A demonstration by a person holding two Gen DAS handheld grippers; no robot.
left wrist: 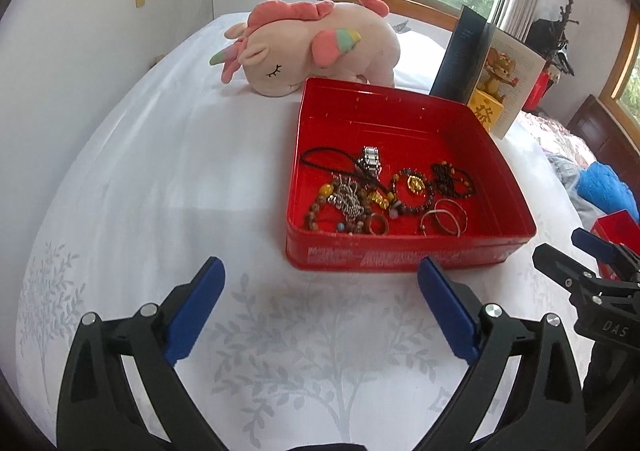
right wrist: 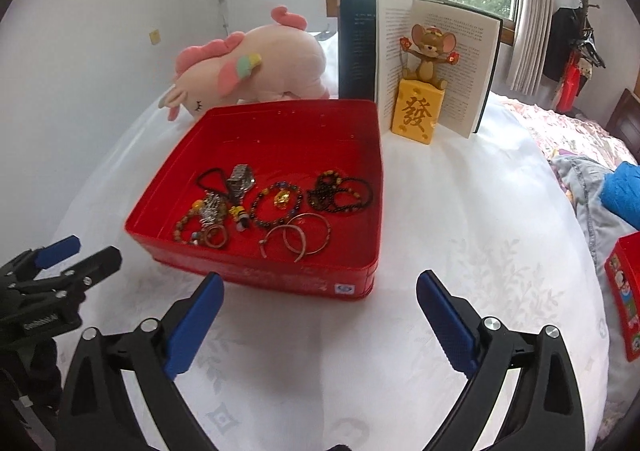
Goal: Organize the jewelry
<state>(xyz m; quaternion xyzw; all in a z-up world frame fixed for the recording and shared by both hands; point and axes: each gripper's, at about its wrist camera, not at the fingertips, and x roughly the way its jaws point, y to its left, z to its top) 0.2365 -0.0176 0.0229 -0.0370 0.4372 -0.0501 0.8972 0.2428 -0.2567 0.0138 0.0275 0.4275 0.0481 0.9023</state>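
- Left wrist view: nearest my lens is the left gripper (left wrist: 320, 287), its blue-padded fingers (left wrist: 198, 307) spread wide with nothing between them, hovering over the white bedspread (left wrist: 160, 179) just short of the red tin (left wrist: 400, 255).
- I read that stance as a ready position: apart and low, so I could reach over the tin's near wall.
- The jewelry (left wrist: 384, 191) all lies inside the tin, bunched toward its near wall; the far half of the tin floor is bare.
- Within the tin, thin metal bangles (left wrist: 444, 221) sit at the near right, a metal watch (left wrist: 371, 161) further back near the middle.
- The right gripper (left wrist: 580, 255) shows to the right of the tin, fingers parted and empty.
- A plush unicorn (left wrist: 312, 43) lies beyond the tin's far left corner.

- Right wrist view: closest is the right gripper (right wrist: 320, 291), fingers wide apart, holding nothing, just in front of the tin (right wrist: 352, 187).
- The left gripper (right wrist: 76, 251) sits off the tin's near left corner, also parted.
- An open book (right wrist: 440, 63) stands behind the tin's far right corner, propped as a backdrop for a mouse figurine (right wrist: 426, 67).
- A red lid (right wrist: 624, 291) lies well to the tin's right, likely kept aside so the tin stays open.
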